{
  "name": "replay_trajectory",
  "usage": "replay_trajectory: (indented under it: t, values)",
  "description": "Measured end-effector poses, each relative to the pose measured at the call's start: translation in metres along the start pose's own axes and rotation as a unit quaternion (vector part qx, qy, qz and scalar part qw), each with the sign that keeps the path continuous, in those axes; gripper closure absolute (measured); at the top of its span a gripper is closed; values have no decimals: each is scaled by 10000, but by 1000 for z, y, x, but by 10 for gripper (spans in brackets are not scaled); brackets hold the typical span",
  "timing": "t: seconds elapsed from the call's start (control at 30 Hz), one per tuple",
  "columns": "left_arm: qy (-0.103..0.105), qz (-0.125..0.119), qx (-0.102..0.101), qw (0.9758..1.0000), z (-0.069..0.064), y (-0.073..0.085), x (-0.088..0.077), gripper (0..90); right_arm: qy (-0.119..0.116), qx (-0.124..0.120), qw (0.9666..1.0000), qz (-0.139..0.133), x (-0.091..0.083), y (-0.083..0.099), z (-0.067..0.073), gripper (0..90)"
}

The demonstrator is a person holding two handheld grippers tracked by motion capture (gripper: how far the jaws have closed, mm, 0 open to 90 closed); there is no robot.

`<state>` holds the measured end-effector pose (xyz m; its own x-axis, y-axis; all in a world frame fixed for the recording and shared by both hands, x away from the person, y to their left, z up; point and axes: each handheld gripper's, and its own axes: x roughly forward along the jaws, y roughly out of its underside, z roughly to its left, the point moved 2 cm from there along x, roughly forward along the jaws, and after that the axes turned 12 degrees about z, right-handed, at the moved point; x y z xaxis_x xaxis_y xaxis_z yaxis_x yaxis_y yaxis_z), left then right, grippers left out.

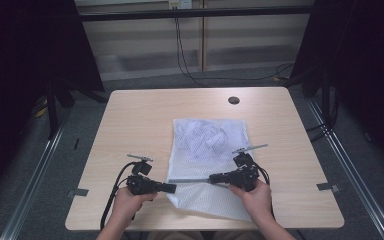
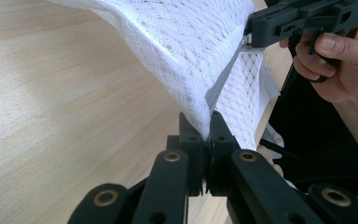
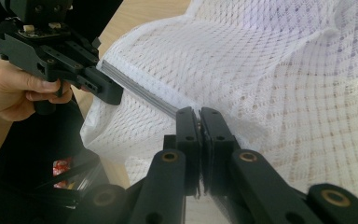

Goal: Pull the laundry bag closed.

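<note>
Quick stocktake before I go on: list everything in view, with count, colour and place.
Mesh laundry bag: one, white, table centre, near end lifted, white cloth inside.
Zipper: one, grey, stretched between both grippers.
Table: one, light wood, with a dark round hole at its far edge.
Cables: black, on the grey floor behind.
Left gripper: black, shut on the zipper's left end.
Right gripper: black, shut on the zipper further along.
Hands: two, holding the grippers.
</note>
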<state>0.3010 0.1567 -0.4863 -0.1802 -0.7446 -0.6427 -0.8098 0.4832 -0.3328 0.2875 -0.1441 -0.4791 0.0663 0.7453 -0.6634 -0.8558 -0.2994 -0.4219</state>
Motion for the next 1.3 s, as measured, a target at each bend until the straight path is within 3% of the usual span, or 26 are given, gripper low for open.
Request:
replay_trajectory:
  t: [1.3]
  values:
    - [-4,47,0,10000,0,0,0,881,53,55,10000,-14,-10,5,-6,870]
